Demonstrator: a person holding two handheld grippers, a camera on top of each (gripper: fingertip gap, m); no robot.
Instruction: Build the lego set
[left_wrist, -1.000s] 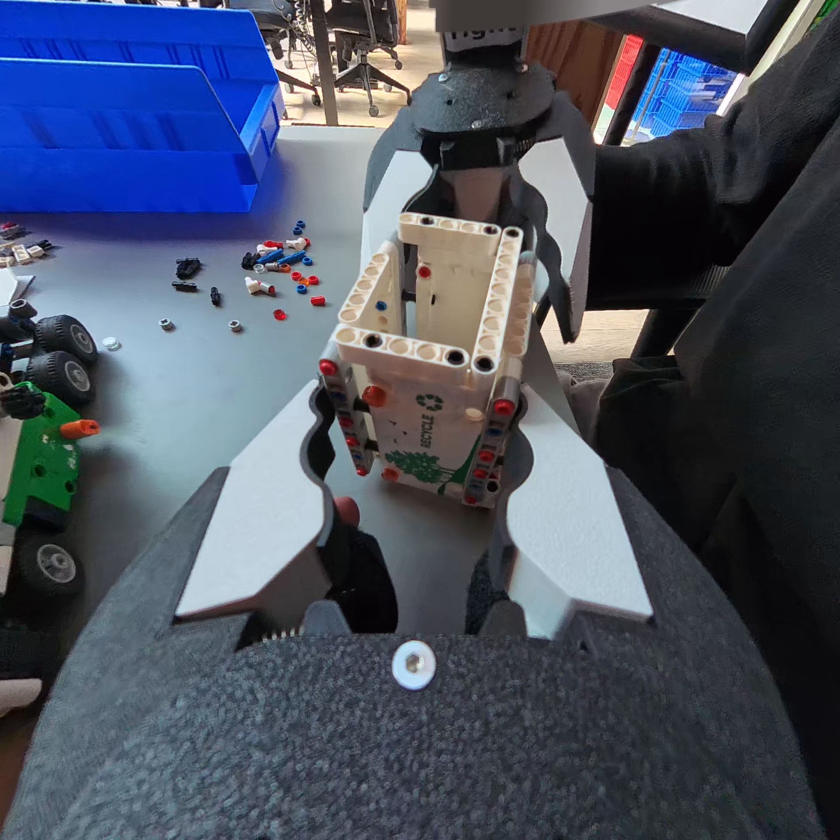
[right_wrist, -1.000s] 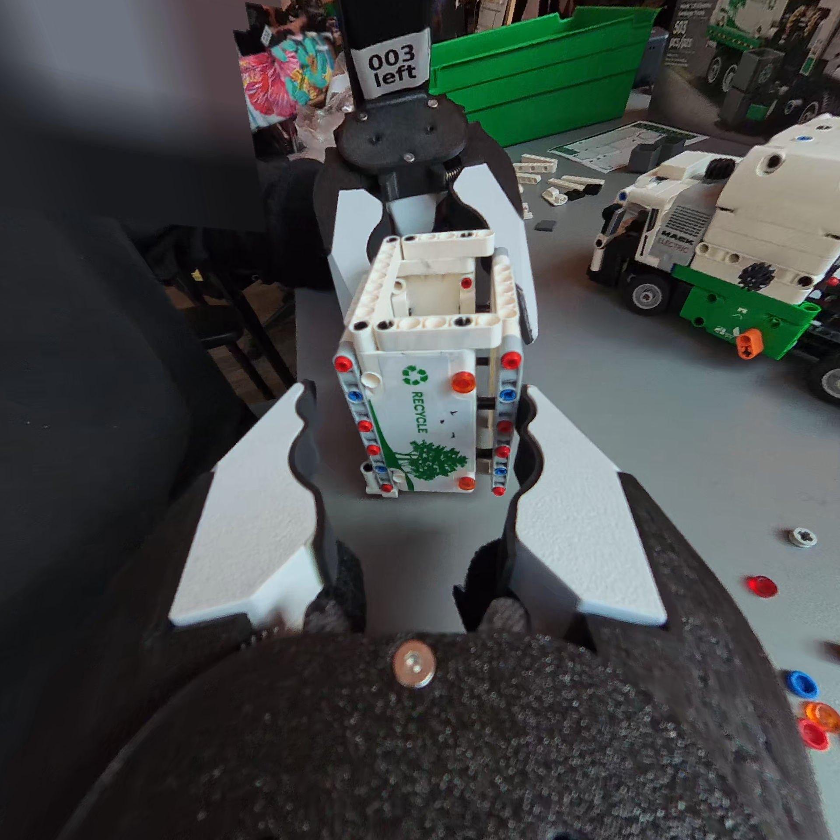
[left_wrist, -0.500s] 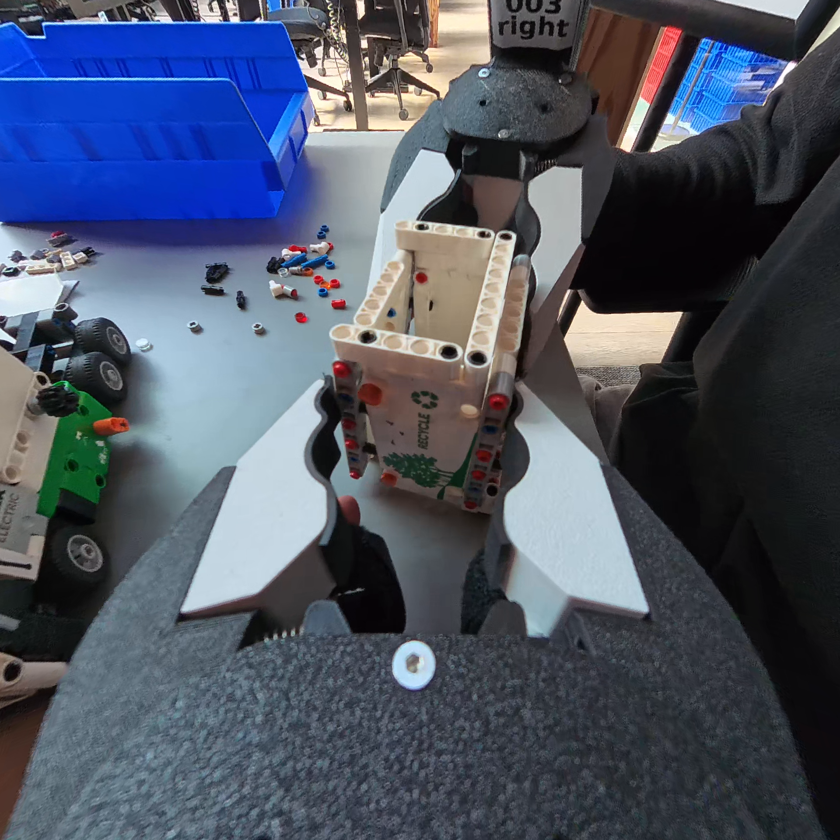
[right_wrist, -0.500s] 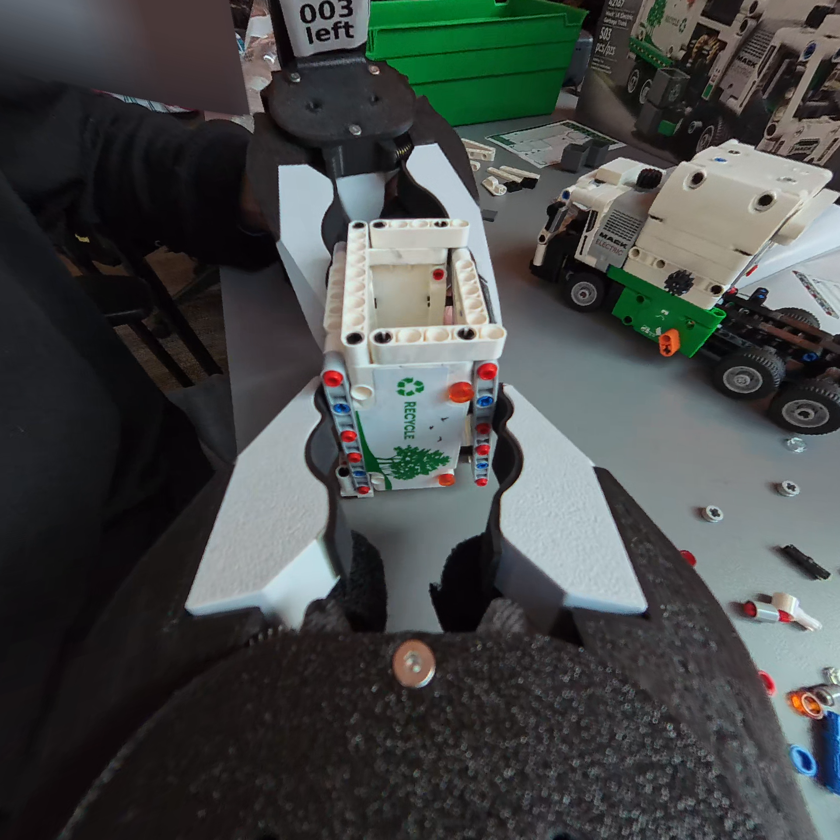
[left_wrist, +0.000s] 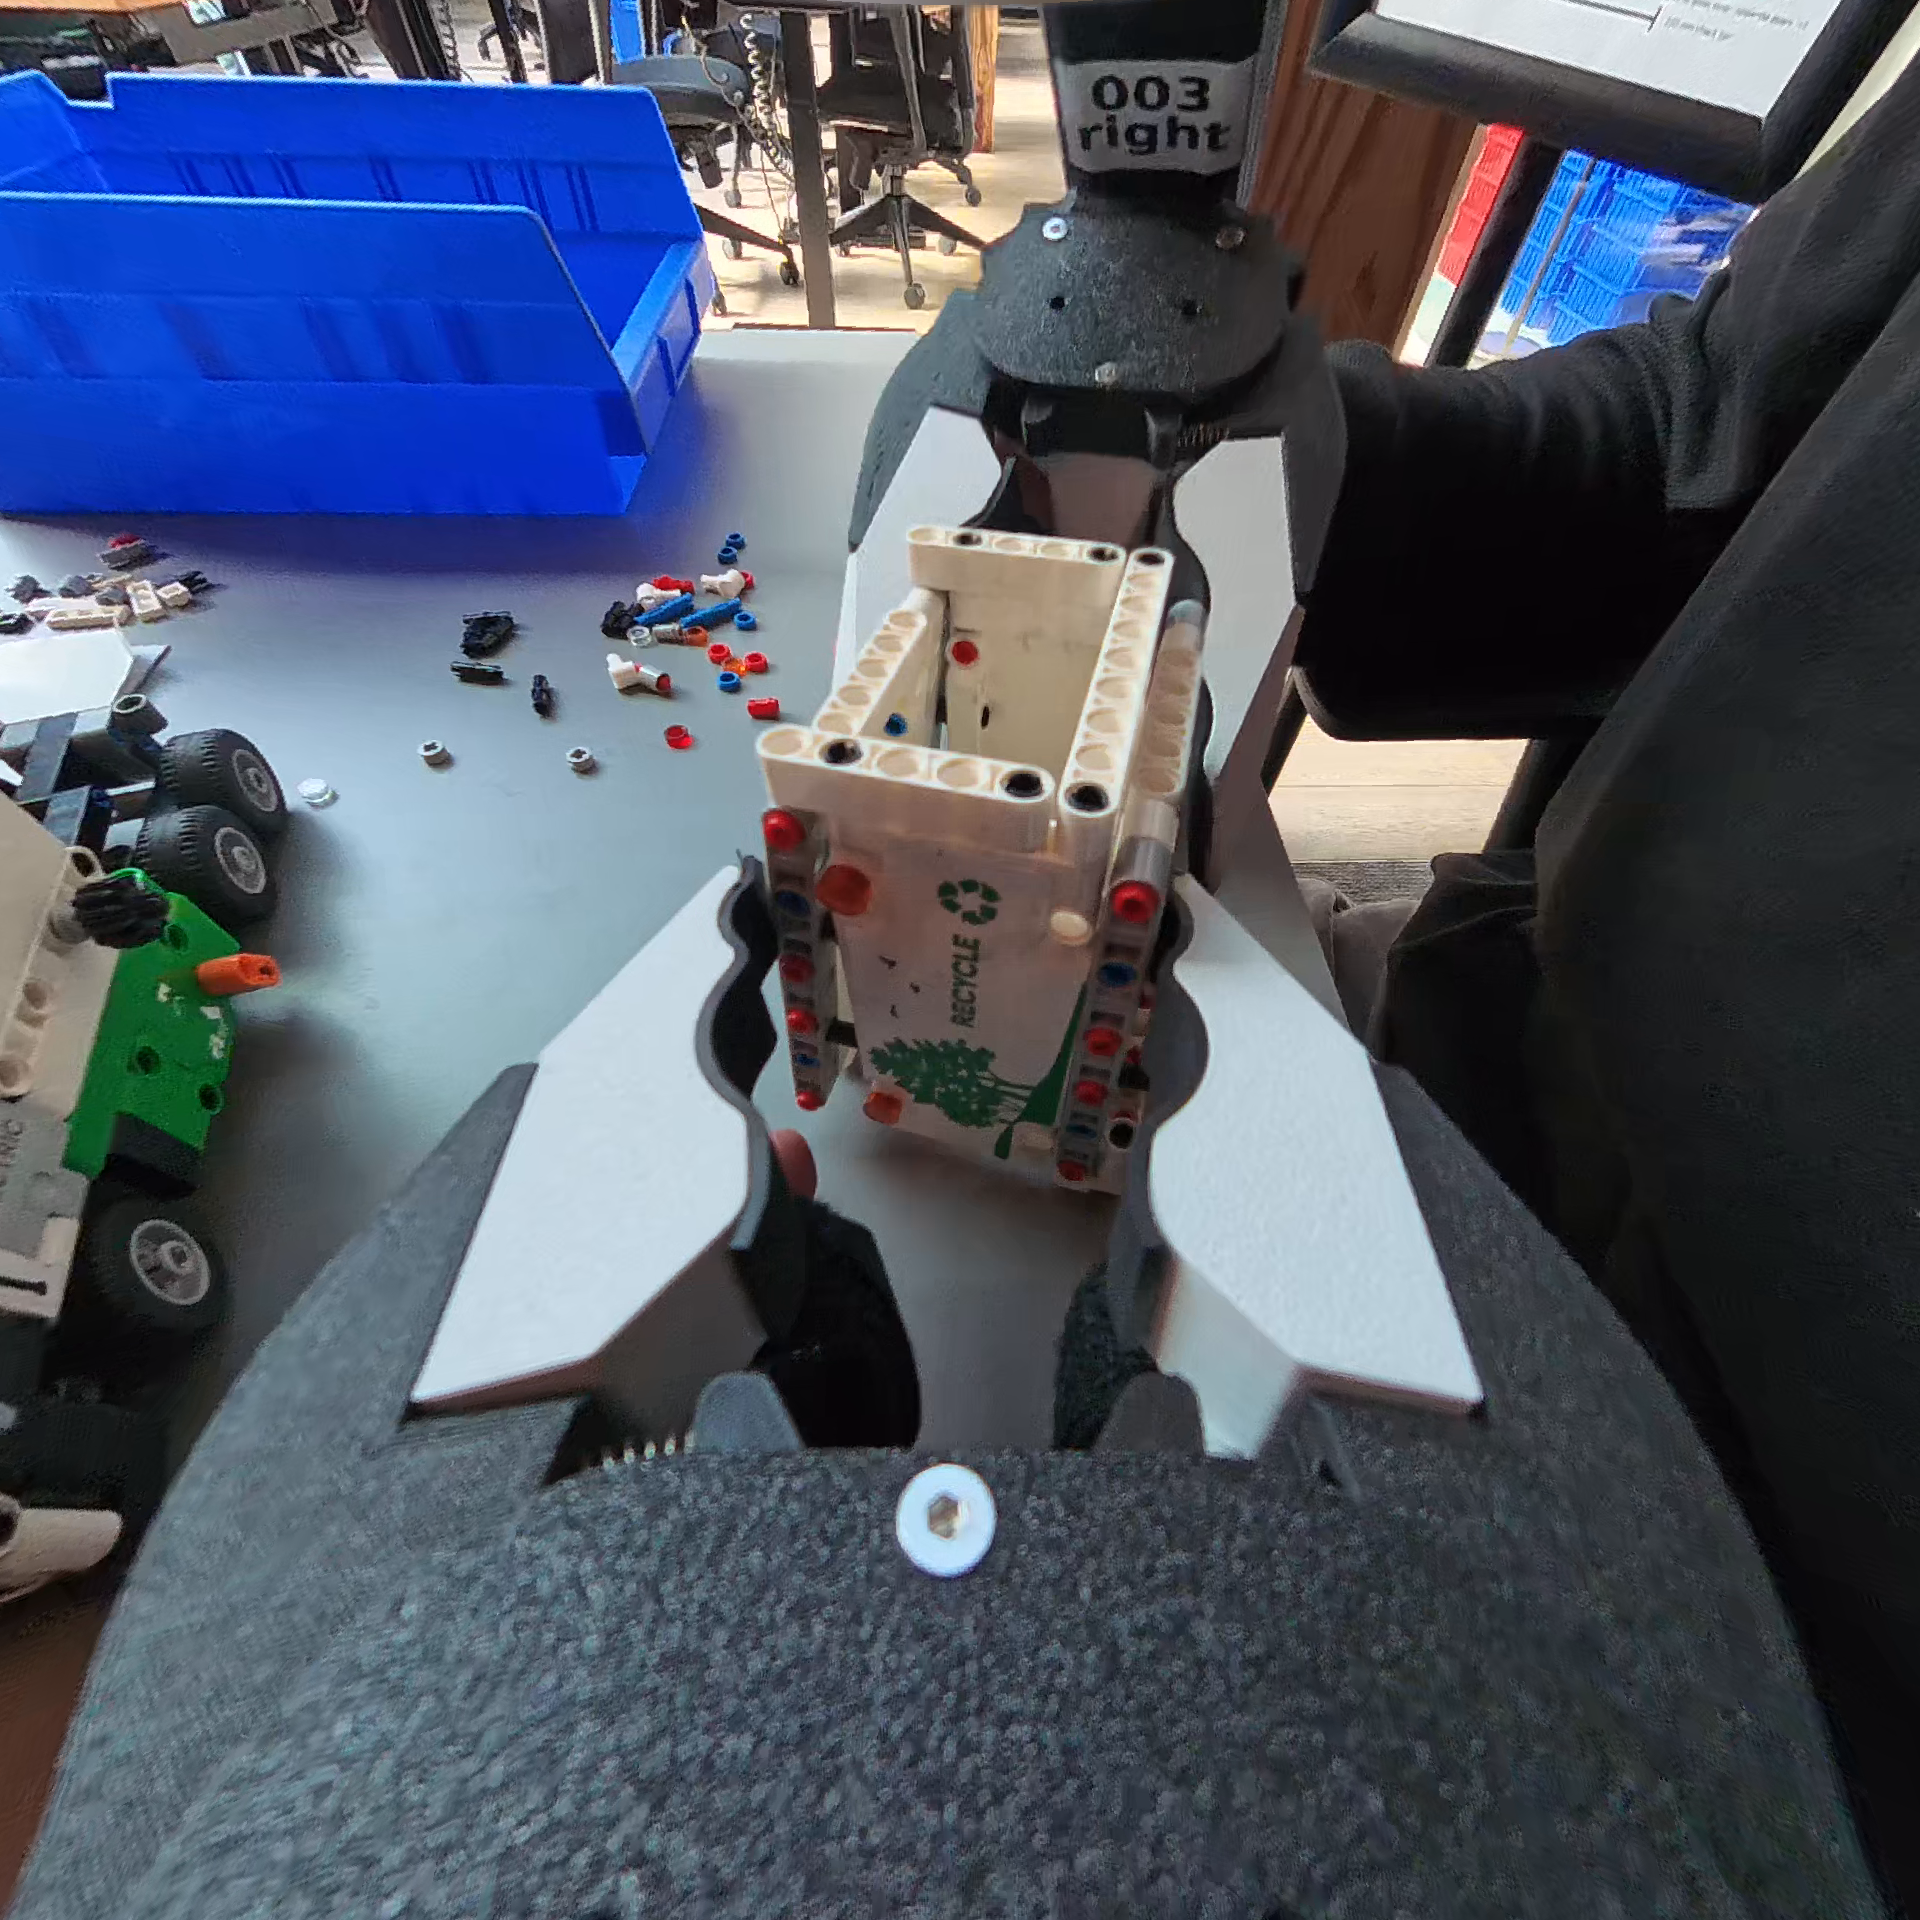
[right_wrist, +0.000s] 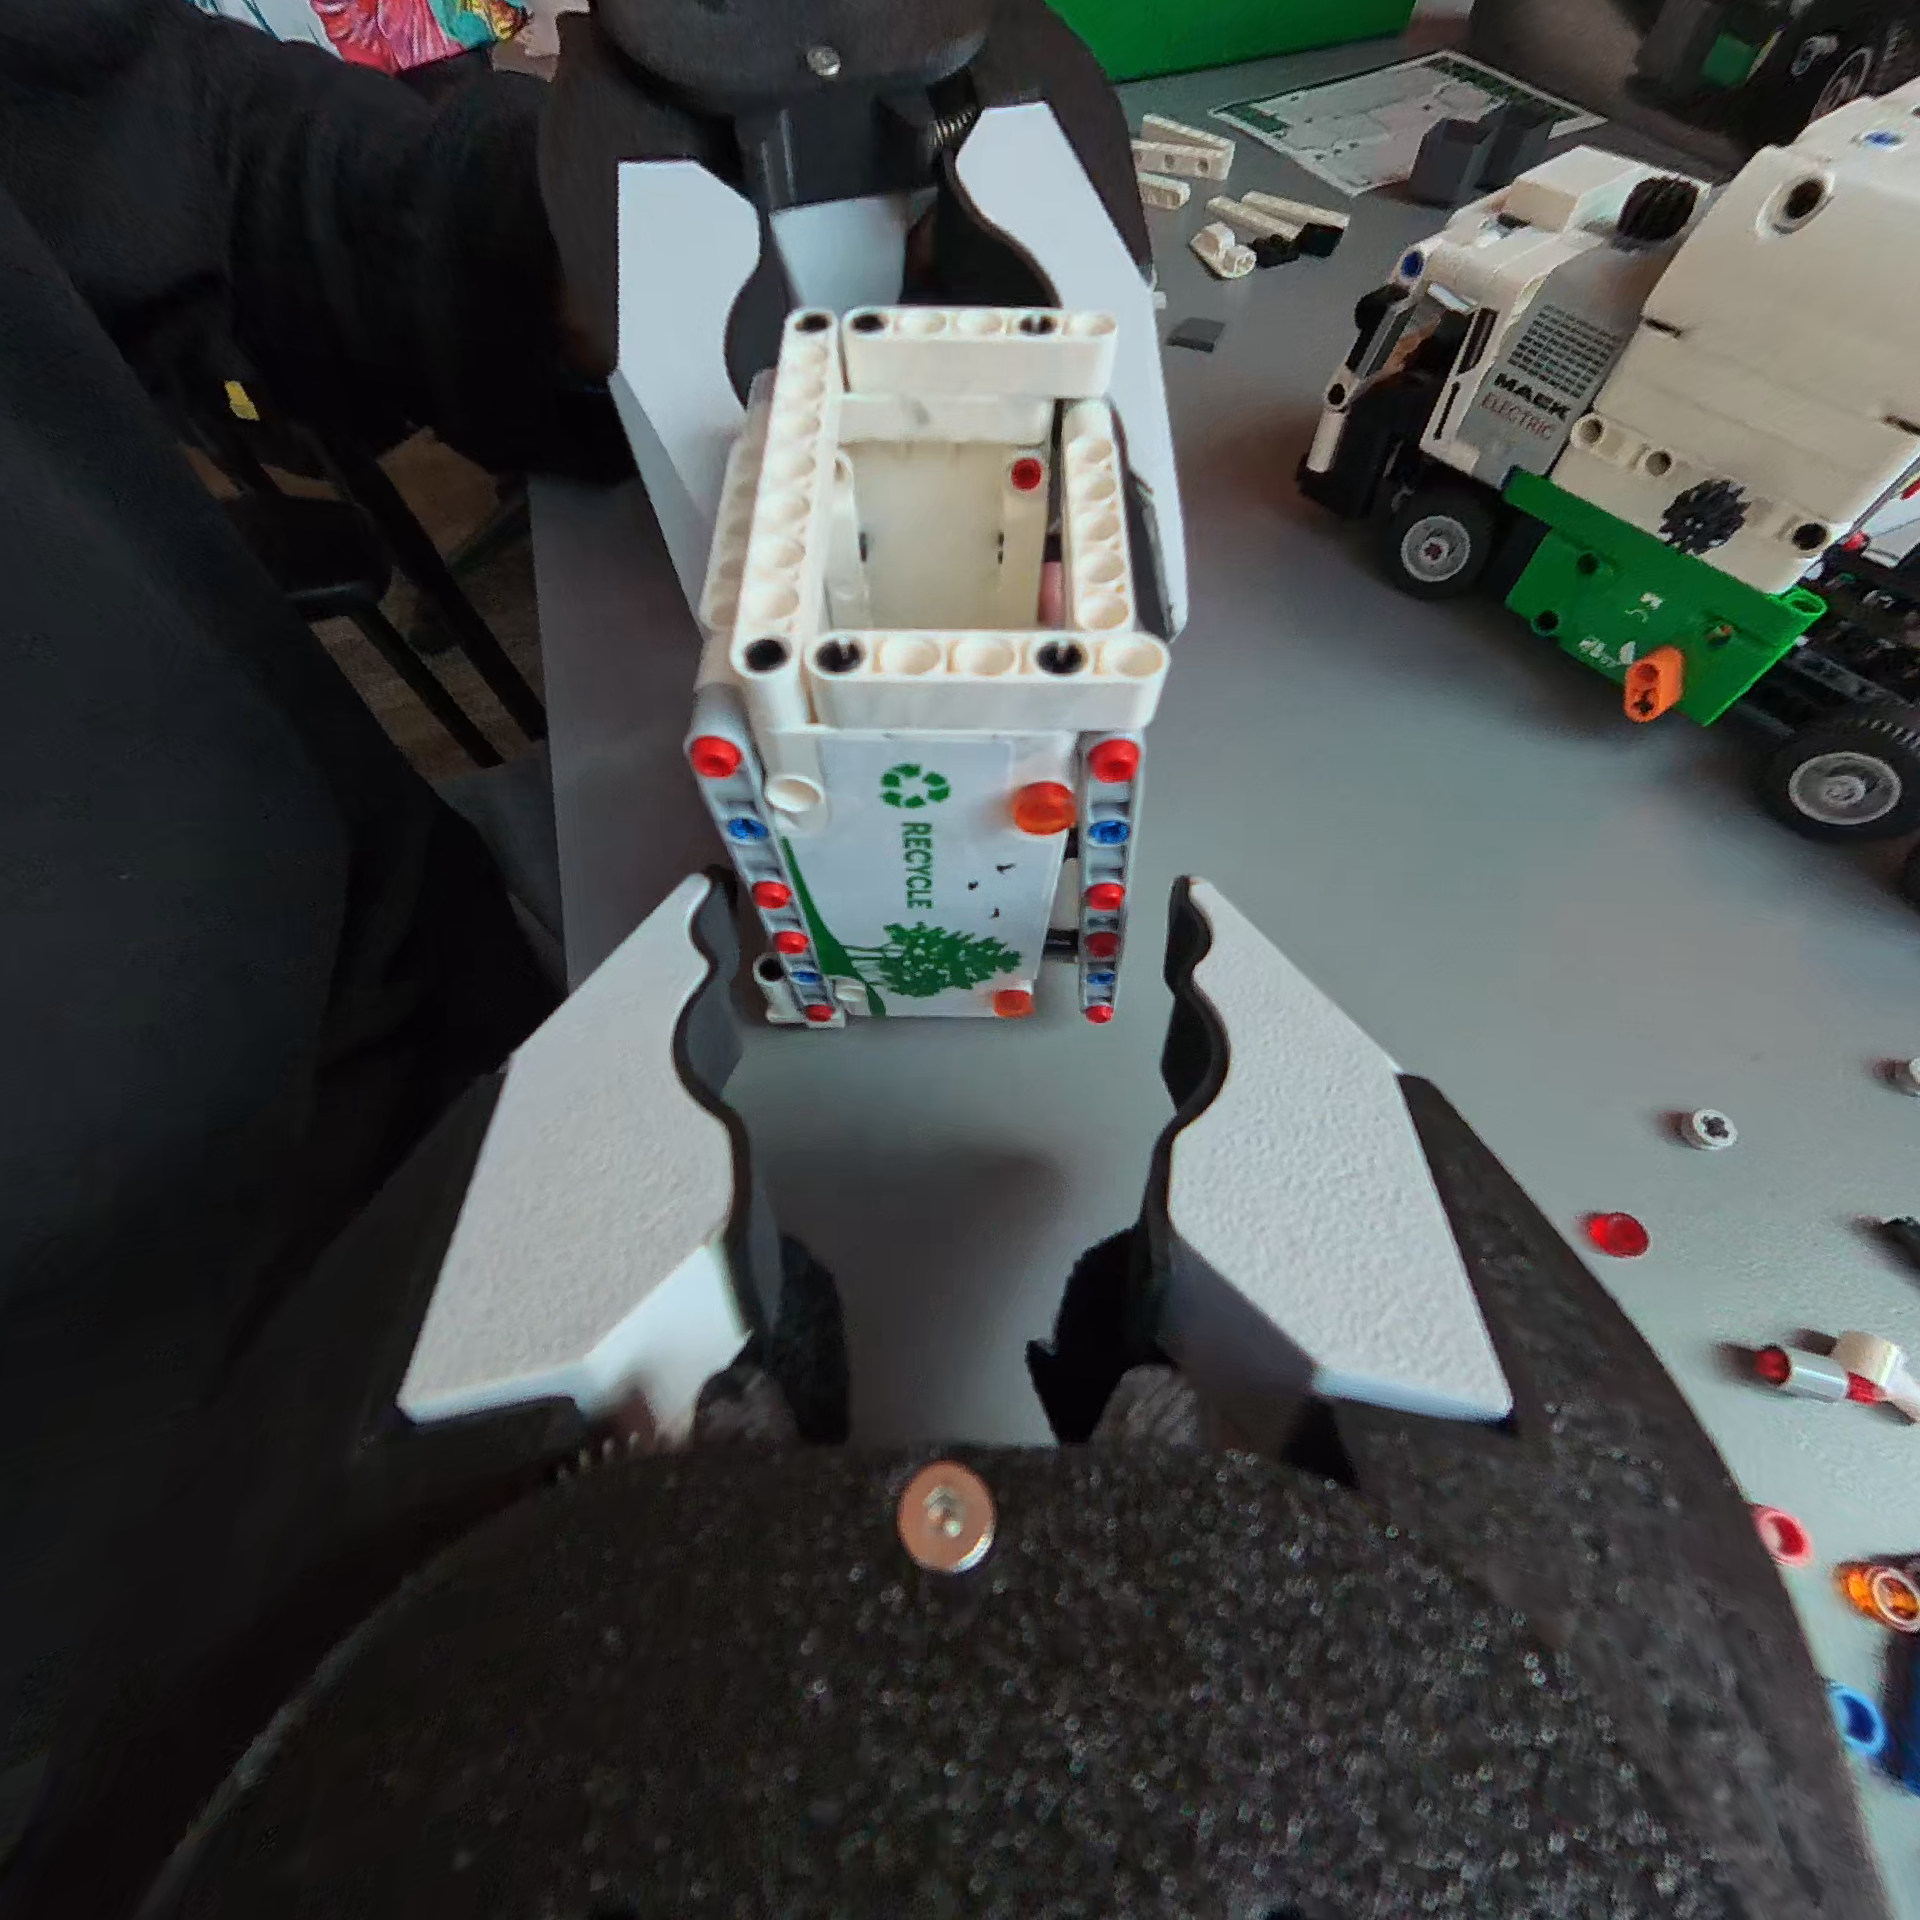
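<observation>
1. White lego box (left_wrist: 987, 894) with open top, green tree sticker on its end face and red/blue pins down its corner beams; it sits at the table (left_wrist: 468, 935) edge nearest the person, tilted in the left wrist view.
2. Left gripper (left_wrist: 961, 997): closed on the box, its right finger pressed to the corner beam, its left finger at the other corner beam.
3. Right gripper (right_wrist: 940, 935): jaws spread wider than the box; left fingertip just at the box's corner, right fingertip clear of it. Not clamping.
4. In the right wrist view the left gripper is on the far end of the box.
5. Partly built white and green lego truck (right_wrist: 1621, 436) farther in on the table, away from the person's edge, well apart from the box.
6. Loose small lego pieces (left_wrist: 686, 644) (red, blue, black, white) scattered mid-table.
7. Blue bin (left_wrist: 312, 312) at the far table edge behind the pieces.
8. Person's black sleeve (left_wrist: 1558, 520) behind the right gripper.
</observation>
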